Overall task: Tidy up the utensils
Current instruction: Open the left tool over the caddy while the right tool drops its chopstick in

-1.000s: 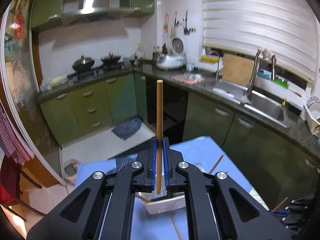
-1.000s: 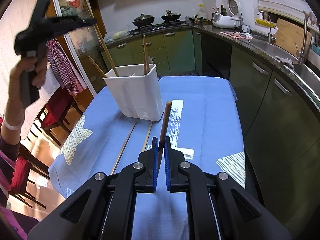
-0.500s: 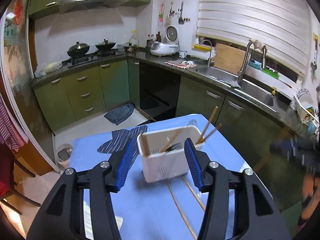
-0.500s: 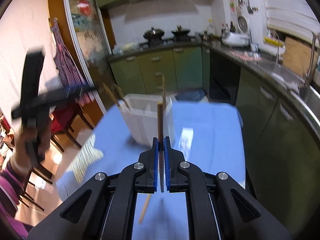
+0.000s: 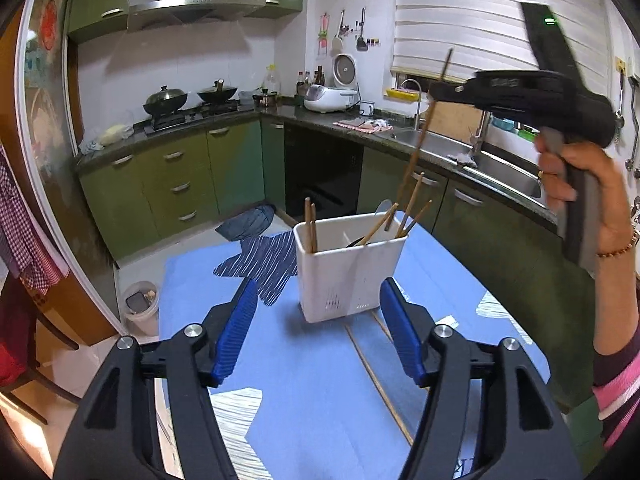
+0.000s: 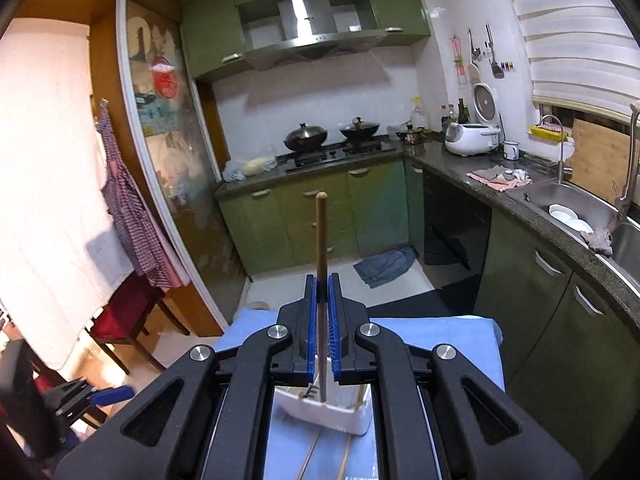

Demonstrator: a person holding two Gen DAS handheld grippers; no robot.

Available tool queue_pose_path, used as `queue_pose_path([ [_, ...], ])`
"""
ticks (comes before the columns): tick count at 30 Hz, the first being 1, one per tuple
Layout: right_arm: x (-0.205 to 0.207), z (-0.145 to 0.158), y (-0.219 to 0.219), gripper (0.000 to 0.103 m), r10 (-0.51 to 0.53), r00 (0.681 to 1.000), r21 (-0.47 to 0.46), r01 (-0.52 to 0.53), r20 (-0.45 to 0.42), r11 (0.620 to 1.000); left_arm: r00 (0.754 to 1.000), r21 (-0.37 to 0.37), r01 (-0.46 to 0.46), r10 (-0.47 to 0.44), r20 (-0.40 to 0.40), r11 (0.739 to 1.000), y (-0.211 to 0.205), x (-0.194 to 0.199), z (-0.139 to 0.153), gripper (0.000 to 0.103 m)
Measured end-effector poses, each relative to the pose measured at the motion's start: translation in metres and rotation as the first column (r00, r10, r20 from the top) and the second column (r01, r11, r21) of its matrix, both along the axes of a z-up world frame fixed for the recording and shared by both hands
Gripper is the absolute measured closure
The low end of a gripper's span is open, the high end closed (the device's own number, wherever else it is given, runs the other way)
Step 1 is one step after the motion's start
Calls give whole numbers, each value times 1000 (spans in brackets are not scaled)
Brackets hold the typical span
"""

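Overhead, our right hand-held gripper [image 6: 321, 312] clamped a chopstick [image 6: 321, 240] nearly upright above the white holder [image 5: 352, 268]; our left hand-held gripper [image 5: 316, 336] was opening, empty.

No legible writing in either view.
The small label strip on top of the right gripper's body [image 5: 505, 82], seen from the left wrist, is too blurred to read; the red decoration [image 6: 163, 77] on the door panel left of the stove shows no clear characters.
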State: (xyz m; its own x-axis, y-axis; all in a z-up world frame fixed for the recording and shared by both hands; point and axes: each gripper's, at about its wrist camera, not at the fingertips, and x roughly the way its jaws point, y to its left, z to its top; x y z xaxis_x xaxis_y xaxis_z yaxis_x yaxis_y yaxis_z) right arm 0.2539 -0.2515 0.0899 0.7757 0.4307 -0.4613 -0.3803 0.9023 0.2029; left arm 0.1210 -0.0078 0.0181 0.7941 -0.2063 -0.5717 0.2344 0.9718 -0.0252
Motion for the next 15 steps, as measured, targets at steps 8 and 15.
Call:
queue_pose_path([
  [8,28,-53,26,96,-11,994,-96,1,-106,995,999,-5,-23,22,-24,1000,9,3,-7,42],
  [15,9,-58,26,91,29,994,-103,-40,-102,994,997,-12,-22,21,-80,1000,7,13,-18,42],
])
